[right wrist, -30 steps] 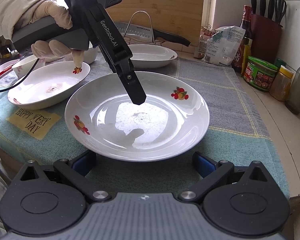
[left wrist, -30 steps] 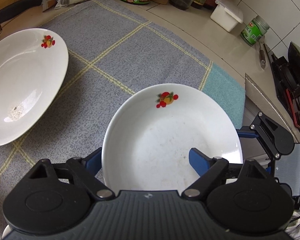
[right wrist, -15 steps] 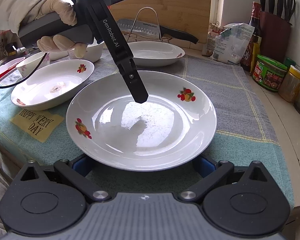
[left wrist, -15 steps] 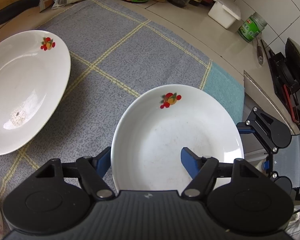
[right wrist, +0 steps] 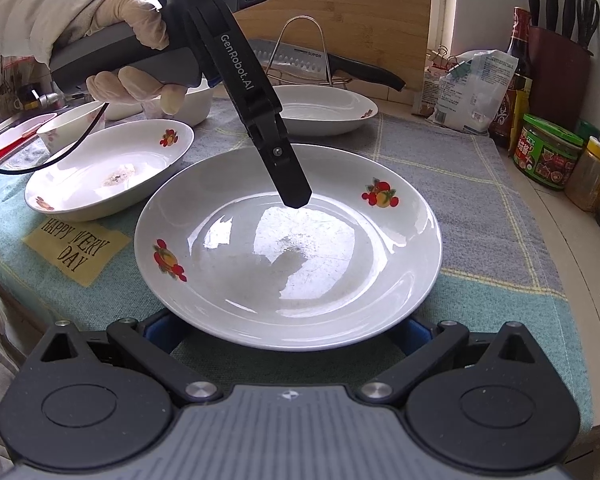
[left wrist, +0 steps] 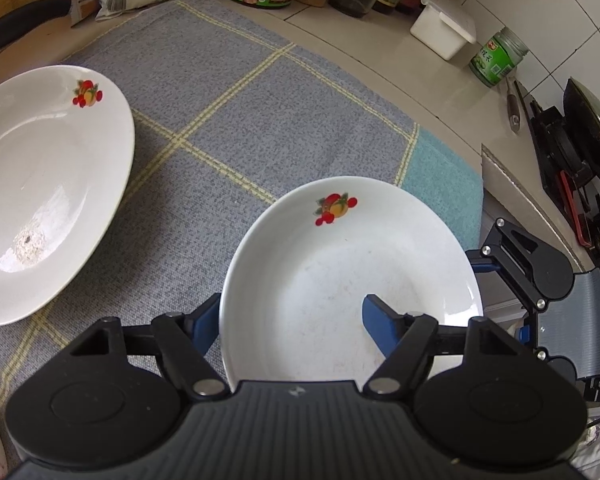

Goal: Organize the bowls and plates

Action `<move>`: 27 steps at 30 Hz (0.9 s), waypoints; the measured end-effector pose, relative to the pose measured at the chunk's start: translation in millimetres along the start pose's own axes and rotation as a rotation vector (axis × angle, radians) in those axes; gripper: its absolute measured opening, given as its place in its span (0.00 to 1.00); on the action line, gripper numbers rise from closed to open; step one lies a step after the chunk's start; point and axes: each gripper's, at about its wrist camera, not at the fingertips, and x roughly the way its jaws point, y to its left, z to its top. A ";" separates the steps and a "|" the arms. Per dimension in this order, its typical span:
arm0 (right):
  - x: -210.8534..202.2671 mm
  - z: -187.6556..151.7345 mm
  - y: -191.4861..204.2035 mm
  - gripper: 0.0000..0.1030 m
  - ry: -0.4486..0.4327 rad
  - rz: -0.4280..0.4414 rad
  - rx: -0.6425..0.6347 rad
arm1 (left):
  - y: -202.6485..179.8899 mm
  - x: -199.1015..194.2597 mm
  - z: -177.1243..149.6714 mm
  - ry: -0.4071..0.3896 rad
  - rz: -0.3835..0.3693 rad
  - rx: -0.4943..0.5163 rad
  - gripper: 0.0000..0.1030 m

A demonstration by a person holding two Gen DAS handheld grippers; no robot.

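Note:
A white plate with fruit prints (left wrist: 340,280) (right wrist: 288,248) lies on the grey checked cloth (left wrist: 240,120). My left gripper (left wrist: 292,312) is shut on its rim, with one blue finger (left wrist: 380,320) inside the plate and the other (left wrist: 204,328) outside, under the edge. From the right wrist view, that inner finger (right wrist: 284,168) slants down into the plate, held by a gloved hand (right wrist: 136,32). My right gripper (right wrist: 288,332) stands open at the plate's near rim, its fingers wide apart and partly hidden beneath it.
A second plate (left wrist: 40,192) (right wrist: 324,108) sits further back by a knife rack (right wrist: 304,48). A crumb-marked plate (right wrist: 108,168) and bowls (right wrist: 70,126) stand left. Jars (right wrist: 548,152), a bag (right wrist: 472,88) and a knife block (right wrist: 560,60) line the right side.
My left gripper's fingers have drawn together onto the plate's rim. In the right wrist view the plate has come closer and now covers the right fingers' tips.

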 end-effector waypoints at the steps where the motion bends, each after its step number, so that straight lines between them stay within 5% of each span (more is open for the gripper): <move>1: -0.1 0.2 -0.1 1.00 0.001 0.001 -0.001 | -0.6 0.0 0.2 0.002 -0.001 0.000 0.71; 27: 2.0 11.8 1.2 1.00 0.051 -0.019 -0.049 | -8.1 -0.7 -2.4 -0.006 0.037 0.018 0.71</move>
